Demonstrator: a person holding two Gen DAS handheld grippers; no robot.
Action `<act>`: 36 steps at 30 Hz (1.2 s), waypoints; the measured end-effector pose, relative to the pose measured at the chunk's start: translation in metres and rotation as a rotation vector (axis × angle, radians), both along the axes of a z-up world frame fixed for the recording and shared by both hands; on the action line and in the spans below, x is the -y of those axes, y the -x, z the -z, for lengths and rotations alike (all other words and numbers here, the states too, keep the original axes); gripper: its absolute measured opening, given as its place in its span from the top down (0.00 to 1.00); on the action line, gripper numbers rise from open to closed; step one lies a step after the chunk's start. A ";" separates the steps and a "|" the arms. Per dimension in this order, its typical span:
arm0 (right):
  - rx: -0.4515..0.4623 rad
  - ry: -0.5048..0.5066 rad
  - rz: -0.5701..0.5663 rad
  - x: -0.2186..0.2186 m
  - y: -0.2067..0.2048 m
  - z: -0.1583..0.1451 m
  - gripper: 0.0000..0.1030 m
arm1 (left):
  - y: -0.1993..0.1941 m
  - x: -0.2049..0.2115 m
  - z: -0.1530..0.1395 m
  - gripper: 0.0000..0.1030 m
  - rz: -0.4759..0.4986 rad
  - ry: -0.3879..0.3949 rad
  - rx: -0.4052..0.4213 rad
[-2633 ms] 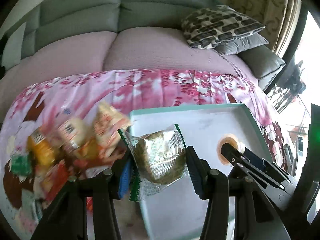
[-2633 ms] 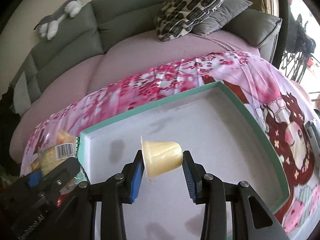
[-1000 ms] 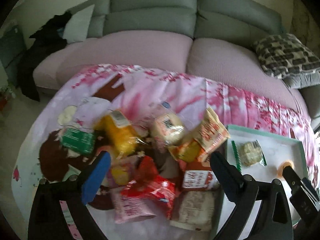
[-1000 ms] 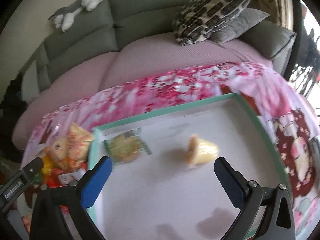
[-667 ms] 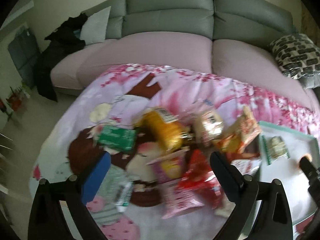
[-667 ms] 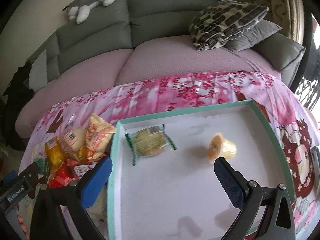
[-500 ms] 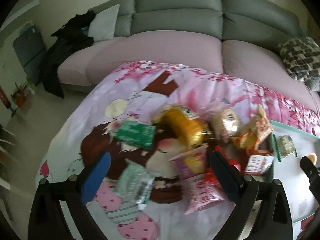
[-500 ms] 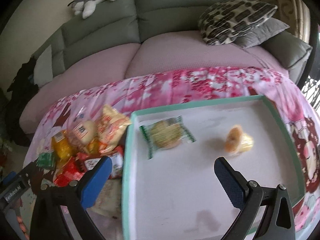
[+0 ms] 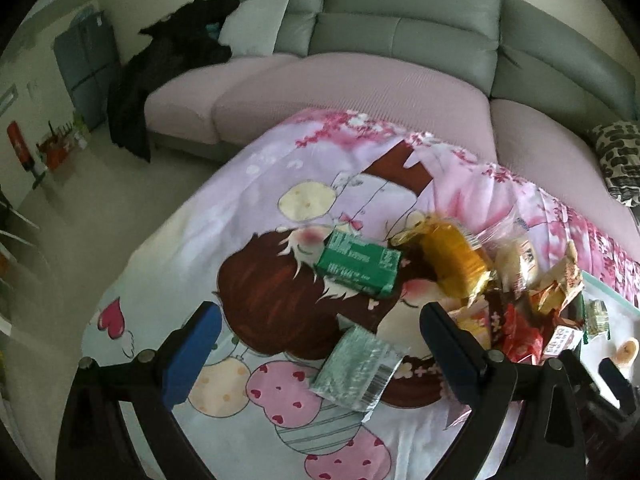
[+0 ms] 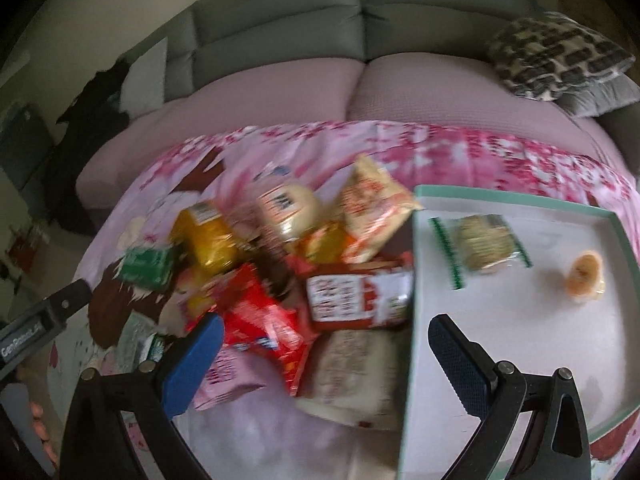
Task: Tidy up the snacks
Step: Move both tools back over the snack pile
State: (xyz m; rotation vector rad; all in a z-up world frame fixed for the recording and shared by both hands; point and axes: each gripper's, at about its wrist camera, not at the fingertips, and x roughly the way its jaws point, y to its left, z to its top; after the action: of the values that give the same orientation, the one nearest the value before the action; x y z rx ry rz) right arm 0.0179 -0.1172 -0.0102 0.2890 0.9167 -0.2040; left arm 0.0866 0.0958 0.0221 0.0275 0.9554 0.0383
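A grey sofa [image 9: 404, 36] with pink seat cushions [image 9: 352, 92] is seen behind a cartoon-printed pink cloth [image 9: 248, 208]. A patterned pillow [image 10: 560, 60] is propped at its right end; dark clothing [image 9: 160, 68] is draped at its left.

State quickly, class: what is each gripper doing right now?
Left gripper: open, holding nothing, above a silvery-green packet.
Right gripper: open, holding nothing, over the snack pile.

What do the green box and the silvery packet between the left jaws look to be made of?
Green box: probably printed cardboard, judging by its flat faces and crisp edges. Silvery packet: likely thin crinkled plastic or foil film, glossy, with a barcode at one end.
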 end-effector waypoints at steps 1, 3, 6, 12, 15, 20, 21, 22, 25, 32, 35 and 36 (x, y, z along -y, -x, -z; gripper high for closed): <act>-0.005 0.004 -0.009 -0.004 -0.002 0.001 0.00 | -0.001 -0.001 0.002 0.04 -0.001 0.006 -0.007; -0.013 0.017 -0.030 -0.011 -0.006 0.005 0.00 | -0.003 -0.004 0.011 0.04 -0.005 0.025 -0.034; -0.027 0.031 -0.069 -0.020 -0.012 0.012 0.00 | -0.007 -0.002 0.028 0.03 0.011 0.043 -0.094; -0.064 0.044 -0.090 -0.024 -0.021 0.024 0.03 | -0.012 0.004 0.049 0.04 0.047 0.039 -0.168; -0.064 0.043 -0.099 -0.026 -0.024 0.028 0.11 | -0.014 0.007 0.057 0.04 0.058 0.041 -0.200; -0.048 0.043 -0.098 -0.026 -0.028 0.028 0.15 | -0.017 0.012 0.068 0.04 0.071 0.036 -0.243; -0.046 0.047 -0.098 -0.026 -0.029 0.028 0.17 | -0.018 0.014 0.071 0.04 0.074 0.029 -0.249; -0.045 0.048 -0.099 -0.027 -0.030 0.028 0.19 | -0.018 0.015 0.073 0.04 0.077 0.027 -0.255; -0.043 0.039 -0.106 -0.028 -0.032 0.029 0.32 | -0.018 0.017 0.076 0.13 0.086 0.038 -0.270; -0.033 -0.001 -0.118 -0.027 -0.033 0.032 0.62 | -0.019 0.021 0.078 0.45 0.096 0.060 -0.282; -0.025 -0.019 -0.112 -0.024 -0.032 0.032 0.67 | -0.019 0.021 0.078 0.45 0.094 0.064 -0.281; -0.022 -0.027 -0.104 -0.022 -0.031 0.031 0.70 | -0.019 0.021 0.078 0.46 0.092 0.068 -0.281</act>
State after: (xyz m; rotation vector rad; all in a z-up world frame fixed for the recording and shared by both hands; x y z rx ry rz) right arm 0.0491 -0.0951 -0.0413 0.2633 0.9541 -0.0987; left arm 0.1051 0.0751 -0.0561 0.0140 1.2350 -0.0853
